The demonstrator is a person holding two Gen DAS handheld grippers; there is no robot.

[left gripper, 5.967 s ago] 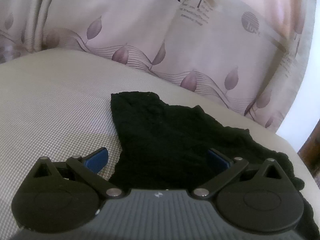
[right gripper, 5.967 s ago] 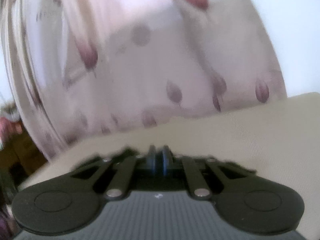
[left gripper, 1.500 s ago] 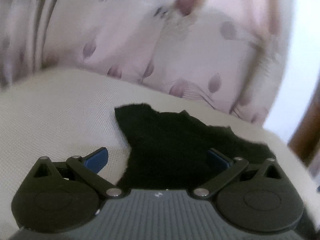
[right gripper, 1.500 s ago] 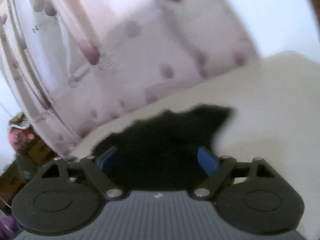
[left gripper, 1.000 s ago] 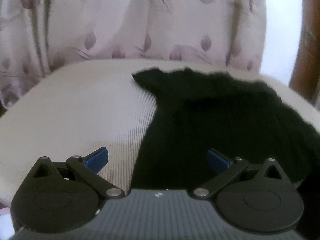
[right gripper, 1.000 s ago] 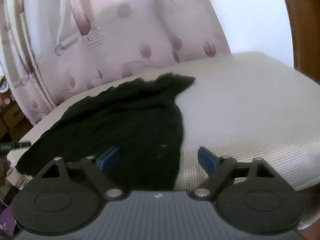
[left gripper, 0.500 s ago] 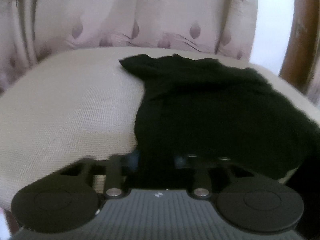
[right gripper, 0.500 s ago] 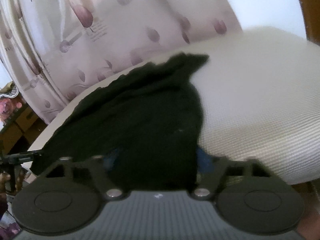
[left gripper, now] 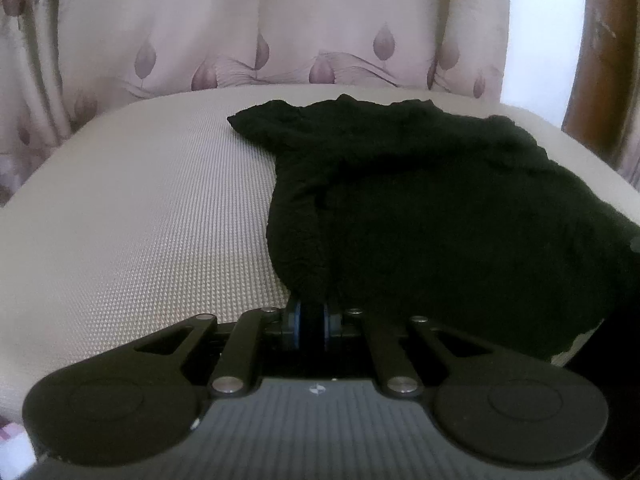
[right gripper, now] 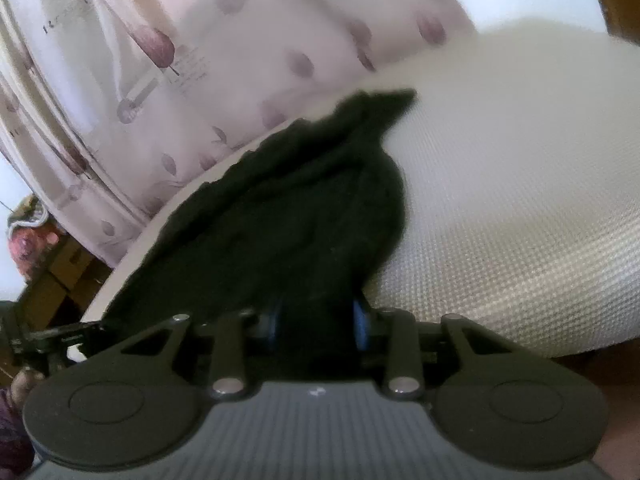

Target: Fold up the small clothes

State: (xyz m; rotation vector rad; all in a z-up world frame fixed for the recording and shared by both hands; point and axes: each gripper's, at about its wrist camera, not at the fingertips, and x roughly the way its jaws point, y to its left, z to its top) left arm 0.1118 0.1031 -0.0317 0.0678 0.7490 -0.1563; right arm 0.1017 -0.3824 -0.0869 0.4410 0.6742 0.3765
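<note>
Black garment (left gripper: 440, 216) spread across the right half of a cream woven cushion (left gripper: 132, 216), near edge draped over the cushion's front rim. Left gripper (left gripper: 311, 322) clenched on a bunched fold at that edge; right gripper (right gripper: 316, 326) closing around another gathered fold of the same cloth (right gripper: 280, 216), blue pads either side. Behind the cushion, a pale curtain (left gripper: 280, 40) printed with mauve leaves. Left of the cushion in the right wrist view, cardboard boxes (right gripper: 68, 268) and blurred floral clutter.

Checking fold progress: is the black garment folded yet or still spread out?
Still spread: the black garment lies flat across the cushion, only its near edge bunched in the left gripper.
</note>
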